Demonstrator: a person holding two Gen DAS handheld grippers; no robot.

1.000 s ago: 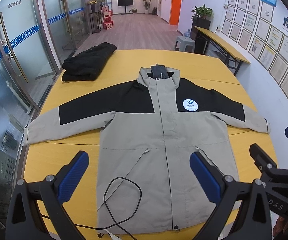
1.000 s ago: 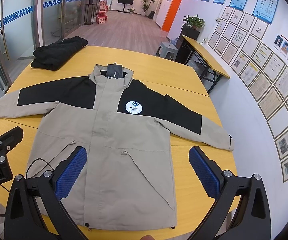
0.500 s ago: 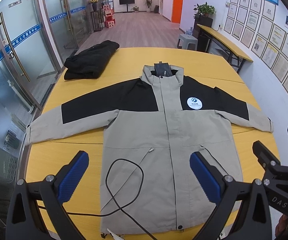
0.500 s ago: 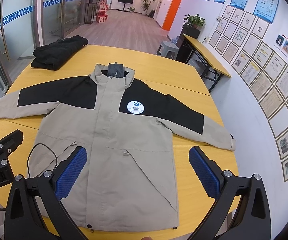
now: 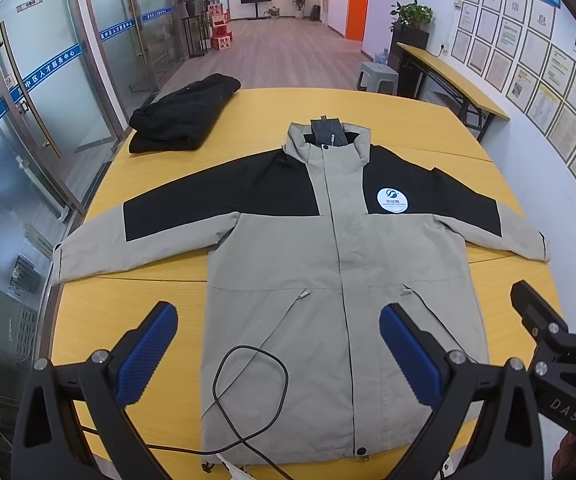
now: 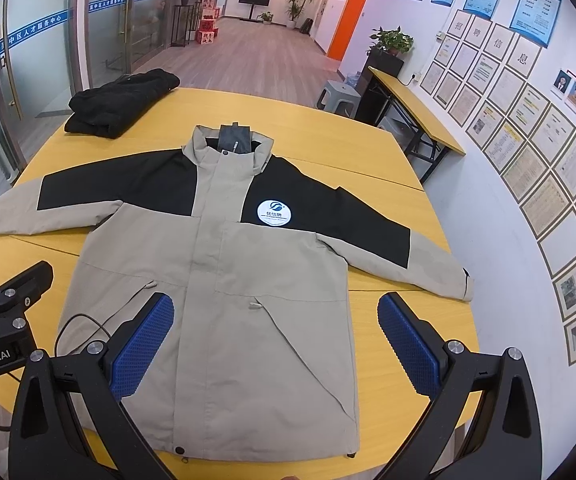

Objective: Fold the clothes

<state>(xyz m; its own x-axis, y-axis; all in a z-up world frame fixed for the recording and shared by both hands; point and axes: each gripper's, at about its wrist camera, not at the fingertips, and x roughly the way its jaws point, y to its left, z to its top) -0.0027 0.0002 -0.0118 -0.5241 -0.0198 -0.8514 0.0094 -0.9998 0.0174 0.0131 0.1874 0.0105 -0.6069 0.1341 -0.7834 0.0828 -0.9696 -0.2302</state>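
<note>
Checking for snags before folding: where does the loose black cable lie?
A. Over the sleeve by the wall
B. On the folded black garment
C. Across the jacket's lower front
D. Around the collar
C: the black cable loops over the lower front of the jacket, near the hem, below the open left gripper.

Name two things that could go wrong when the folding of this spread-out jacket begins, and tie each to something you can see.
1. A black cable loops across the jacket near its hem, so a fold could trap or drag it.
2. The sleeve cuff on the left gripper side lies at the table edge and might slip off when pulled. The right gripper and the left one are both open above the hem, gripping nothing.
</note>
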